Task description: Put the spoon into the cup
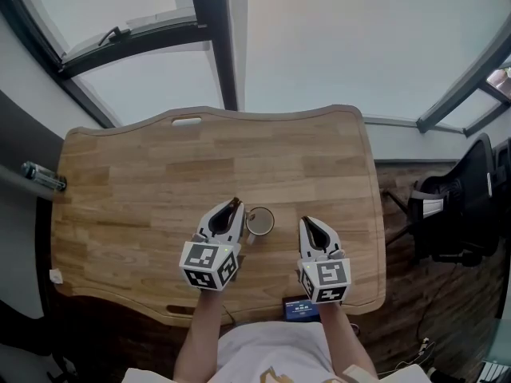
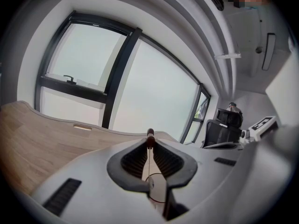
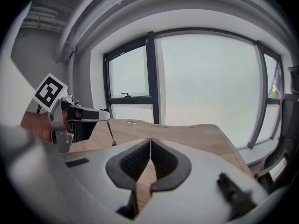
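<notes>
A pale cup (image 1: 259, 221) stands on the wooden table (image 1: 144, 182), near its front edge. My left gripper (image 1: 234, 203) hovers just left of the cup, shut on a thin spoon. In the left gripper view the spoon's dark handle end (image 2: 150, 134) sticks up between the closed jaws and its thin shaft runs down behind them. The right gripper view shows the left gripper (image 3: 105, 116) with the spoon (image 3: 111, 133) hanging from it down towards the table. My right gripper (image 1: 306, 222) hangs to the right of the cup, shut on nothing (image 3: 150, 141).
A black office chair (image 1: 455, 206) stands off the table's right side. A small blue device (image 1: 301, 309) lies at the front edge between my arms. A dark cylinder (image 1: 44, 176) sits off the left edge. Large windows rise behind the table.
</notes>
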A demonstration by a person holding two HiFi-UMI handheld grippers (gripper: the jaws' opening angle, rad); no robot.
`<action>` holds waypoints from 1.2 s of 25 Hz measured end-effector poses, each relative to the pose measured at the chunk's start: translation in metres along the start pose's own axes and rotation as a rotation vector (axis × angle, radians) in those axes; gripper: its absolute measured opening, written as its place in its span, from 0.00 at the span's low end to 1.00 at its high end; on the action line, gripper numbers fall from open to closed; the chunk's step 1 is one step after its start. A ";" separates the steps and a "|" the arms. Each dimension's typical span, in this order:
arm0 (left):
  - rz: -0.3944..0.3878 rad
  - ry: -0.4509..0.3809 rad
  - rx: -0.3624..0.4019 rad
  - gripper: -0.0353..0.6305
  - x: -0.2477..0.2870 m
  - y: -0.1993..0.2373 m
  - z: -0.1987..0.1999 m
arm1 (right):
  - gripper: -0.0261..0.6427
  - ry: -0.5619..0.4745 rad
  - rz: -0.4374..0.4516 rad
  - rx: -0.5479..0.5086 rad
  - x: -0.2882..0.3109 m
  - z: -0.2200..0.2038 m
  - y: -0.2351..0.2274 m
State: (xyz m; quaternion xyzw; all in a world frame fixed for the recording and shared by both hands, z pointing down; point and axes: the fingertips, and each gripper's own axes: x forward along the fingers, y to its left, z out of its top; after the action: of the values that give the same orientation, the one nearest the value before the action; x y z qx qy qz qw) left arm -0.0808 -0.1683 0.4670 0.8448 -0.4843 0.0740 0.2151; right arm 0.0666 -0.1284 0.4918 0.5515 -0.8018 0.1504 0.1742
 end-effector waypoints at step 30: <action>0.018 0.073 -0.056 0.12 0.016 0.009 -0.041 | 0.09 0.062 0.034 0.011 0.019 -0.022 -0.005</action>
State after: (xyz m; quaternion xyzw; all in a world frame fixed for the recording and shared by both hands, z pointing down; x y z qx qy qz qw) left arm -0.0765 -0.1665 0.5118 0.8309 -0.4854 0.0934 0.2554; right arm 0.0676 -0.1365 0.5200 0.5337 -0.8045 0.1749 0.1932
